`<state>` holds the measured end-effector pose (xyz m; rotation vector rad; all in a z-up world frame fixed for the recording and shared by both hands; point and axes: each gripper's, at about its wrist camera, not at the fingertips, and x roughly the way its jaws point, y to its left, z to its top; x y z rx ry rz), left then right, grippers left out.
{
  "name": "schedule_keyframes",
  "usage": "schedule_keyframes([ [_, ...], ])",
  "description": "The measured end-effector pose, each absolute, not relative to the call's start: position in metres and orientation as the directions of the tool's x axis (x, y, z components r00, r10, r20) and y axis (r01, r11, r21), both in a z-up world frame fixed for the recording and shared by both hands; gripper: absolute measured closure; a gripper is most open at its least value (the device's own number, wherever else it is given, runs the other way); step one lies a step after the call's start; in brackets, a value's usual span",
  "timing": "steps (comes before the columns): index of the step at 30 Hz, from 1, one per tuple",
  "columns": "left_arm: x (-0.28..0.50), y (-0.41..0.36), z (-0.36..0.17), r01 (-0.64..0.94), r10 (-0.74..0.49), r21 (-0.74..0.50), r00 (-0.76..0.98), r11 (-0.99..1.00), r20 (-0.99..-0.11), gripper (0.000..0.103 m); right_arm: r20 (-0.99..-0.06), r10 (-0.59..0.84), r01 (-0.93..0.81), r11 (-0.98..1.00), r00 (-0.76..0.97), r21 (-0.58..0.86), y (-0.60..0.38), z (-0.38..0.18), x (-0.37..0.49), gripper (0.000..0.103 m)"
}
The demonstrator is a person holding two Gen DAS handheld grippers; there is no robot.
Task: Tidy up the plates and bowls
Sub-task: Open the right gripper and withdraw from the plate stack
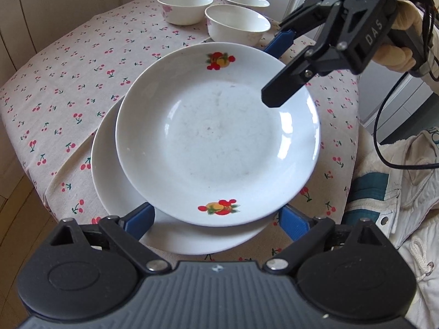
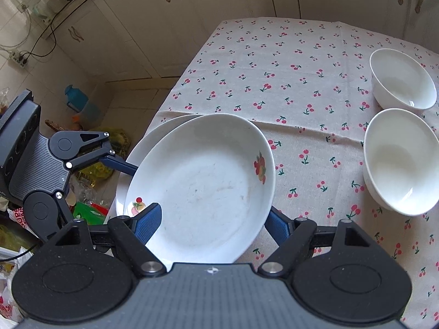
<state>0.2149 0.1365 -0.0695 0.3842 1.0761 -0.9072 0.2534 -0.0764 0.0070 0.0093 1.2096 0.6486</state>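
Fruit-print plate (image 1: 216,134) atop plain plate (image 1: 115,170), three bowls (image 1: 236,24) behind

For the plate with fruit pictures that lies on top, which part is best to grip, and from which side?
Grip the fruit plate by its thin raised rim, one finger above and one below. It sits shifted off-centre on the plain plate, so its edge overhangs the tablecloth on the side toward the right gripper. Probably that side is best; the rim there is free underneath. The bowls stand apart, not blocking.
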Motion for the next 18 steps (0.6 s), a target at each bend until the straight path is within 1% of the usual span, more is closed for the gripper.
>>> schedule_keyframes([
  [8, 0.206, 0.141, -0.062, 0.759, -0.453, -0.143, 0.217, 0.636, -0.865, 0.006, -0.869, 0.441, -0.480, 0.826, 0.225, 0.295, -0.068, 0.002, 0.251, 0.017],
  [16, 0.199, 0.143, -0.057, 0.734, -0.453, -0.131, 0.260, 0.667, -0.853, 0.006, -0.854, 0.470, -0.478, 0.816, 0.223, 0.325, -0.071, -0.002, 0.250, 0.017],
  [18, 0.197, 0.144, -0.057, 0.728, -0.448, -0.124, 0.270, 0.675, -0.853, 0.006, -0.852, 0.467, -0.490, 0.814, 0.236, 0.311, -0.072, -0.001, 0.246, 0.017],
])
